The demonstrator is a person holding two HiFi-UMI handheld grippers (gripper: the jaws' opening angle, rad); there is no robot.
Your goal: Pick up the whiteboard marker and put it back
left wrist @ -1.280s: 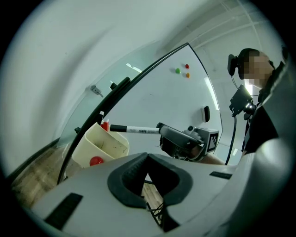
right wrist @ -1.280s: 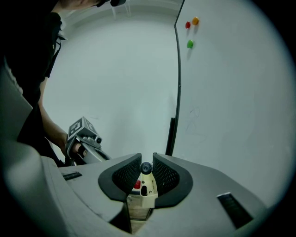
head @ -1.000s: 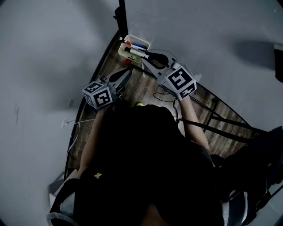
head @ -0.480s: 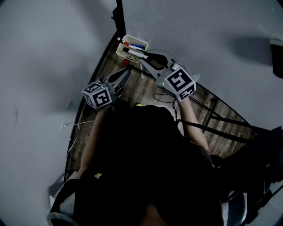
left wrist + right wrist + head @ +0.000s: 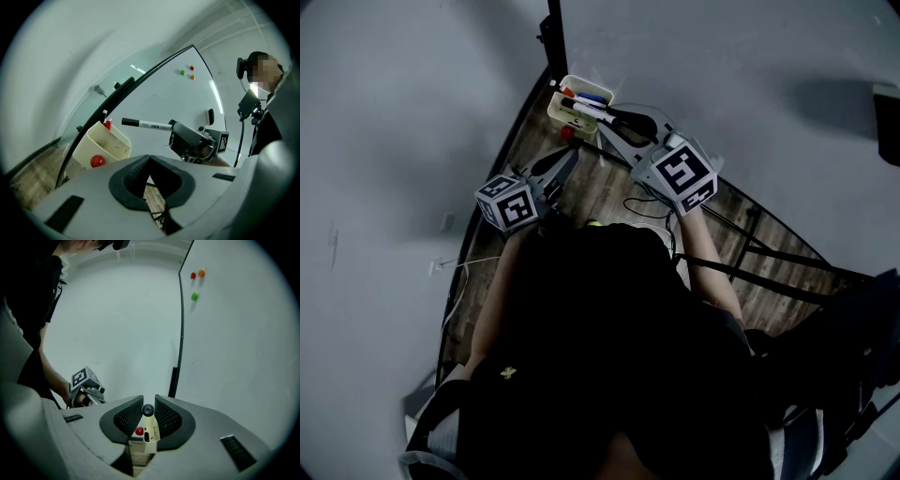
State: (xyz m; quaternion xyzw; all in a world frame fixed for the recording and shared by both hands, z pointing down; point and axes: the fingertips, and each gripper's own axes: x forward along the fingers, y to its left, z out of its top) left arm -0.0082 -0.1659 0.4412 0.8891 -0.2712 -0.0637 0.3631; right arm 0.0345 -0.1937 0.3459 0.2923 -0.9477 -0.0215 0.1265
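Right gripper [image 5: 148,413] holds a whiteboard marker [image 5: 149,124] over the cream holder [image 5: 112,149] at the whiteboard's [image 5: 187,101] lower edge.

A person stands at the board with 2 handheld grippers. The right one's 2 pads are clamped on the marker's barrel, and the pen lies about level with its black cap poking out above the holder's rim, not inside it. The left gripper [image 5: 149,159] hangs to the side, well apart from the pen, with its fingertips together and nothing between them. A red ball [image 5: 97,161] sits in the holder (a red-capped pen [image 5: 108,124] stands at its back), and 3 coloured magnets [image 5: 183,72] dot the board.
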